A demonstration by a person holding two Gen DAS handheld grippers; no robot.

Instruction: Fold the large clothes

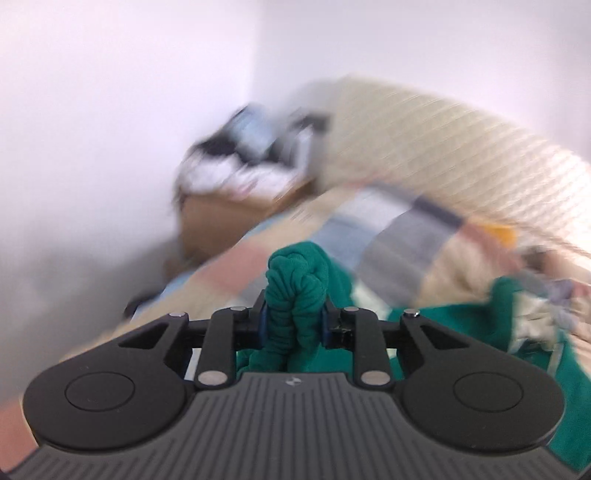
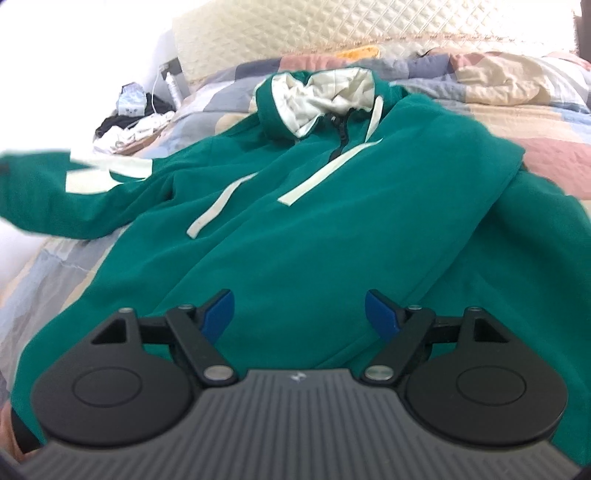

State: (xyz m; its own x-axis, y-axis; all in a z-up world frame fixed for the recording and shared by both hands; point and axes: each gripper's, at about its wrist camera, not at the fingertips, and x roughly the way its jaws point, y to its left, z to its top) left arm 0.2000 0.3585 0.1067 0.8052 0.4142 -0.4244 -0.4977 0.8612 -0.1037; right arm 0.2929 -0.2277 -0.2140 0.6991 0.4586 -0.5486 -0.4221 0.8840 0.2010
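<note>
A green hoodie (image 2: pixel 314 221) with a cream-lined hood (image 2: pixel 325 92) and cream drawstrings lies spread face up on a patchwork quilt (image 2: pixel 517 114). My right gripper (image 2: pixel 300 314) is open and empty, low over the hoodie's lower body. My left gripper (image 1: pixel 293 317) is shut on a bunched green cuff of the hoodie's sleeve (image 1: pixel 295 288) and holds it lifted above the bed; that view is motion-blurred. The lifted sleeve with cream stripes shows at the left of the right wrist view (image 2: pixel 74 184).
A cream quilted headboard (image 2: pixel 369 33) runs behind the bed. A cardboard box (image 1: pixel 221 218) heaped with clothes and small items (image 2: pixel 133 118) stands at the bed's far left by the white wall (image 1: pixel 110 110).
</note>
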